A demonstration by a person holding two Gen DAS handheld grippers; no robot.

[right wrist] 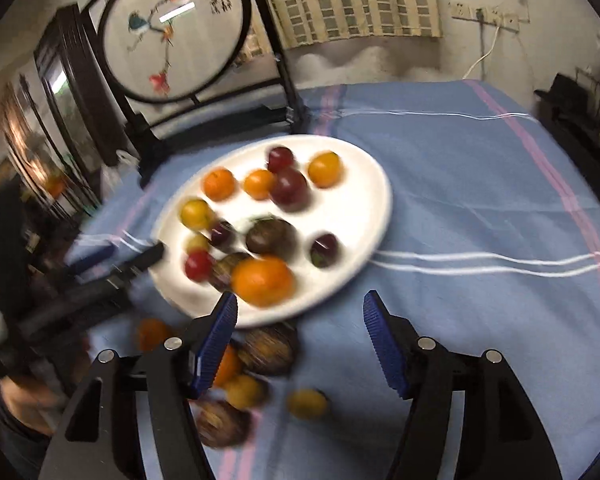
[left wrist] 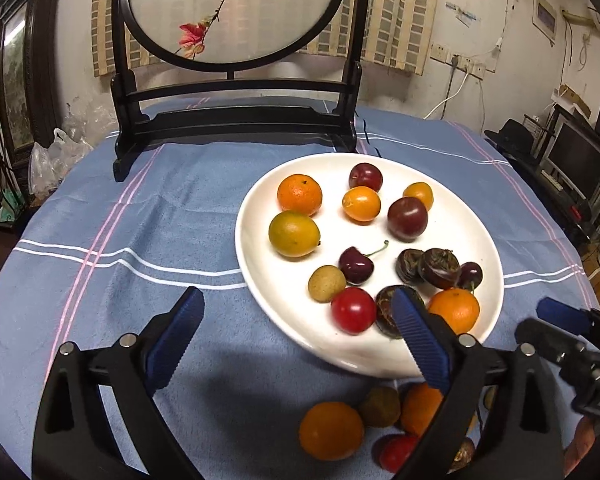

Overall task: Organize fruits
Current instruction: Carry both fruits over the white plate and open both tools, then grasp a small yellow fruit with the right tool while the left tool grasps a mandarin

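While both tools hang over the near edge of the table, the left gripper [left wrist: 296,336] has its jaws spread wide and holds nothing; its right blue pad [left wrist: 419,340] overlaps the near rim of the white plate [left wrist: 260,208], its left pad over bare blue tablecloth [left wrist: 140,232]. Right gripper [right wrist: 300,344]: jaws likewise wide apart and unloaded, straddling the cloth just below the plate's near rim; this view is motion-blurred. On the plate lie two mandarins [left wrist: 300,194] at the far side, a yellow-green citrus [left wrist: 294,233] on the left rim, two kumquats [left wrist: 361,203], two dark plums [left wrist: 407,218], a stemmed cherry [left wrist: 355,265], a longan [left wrist: 326,283], a red cherry tomato [left wrist: 353,310], dark water chestnuts [left wrist: 439,268] and a larger orange [left wrist: 455,309] at the near right. Loose fruit on the cloth between plate and near table edge: an orange [left wrist: 331,430], a brownish round fruit [left wrist: 379,406], a red one [left wrist: 397,453] and others partly hidden by the left tool. Behind the plate, at the far edge, stands a round embroidered screen [left wrist: 236,12] in a dark frame.
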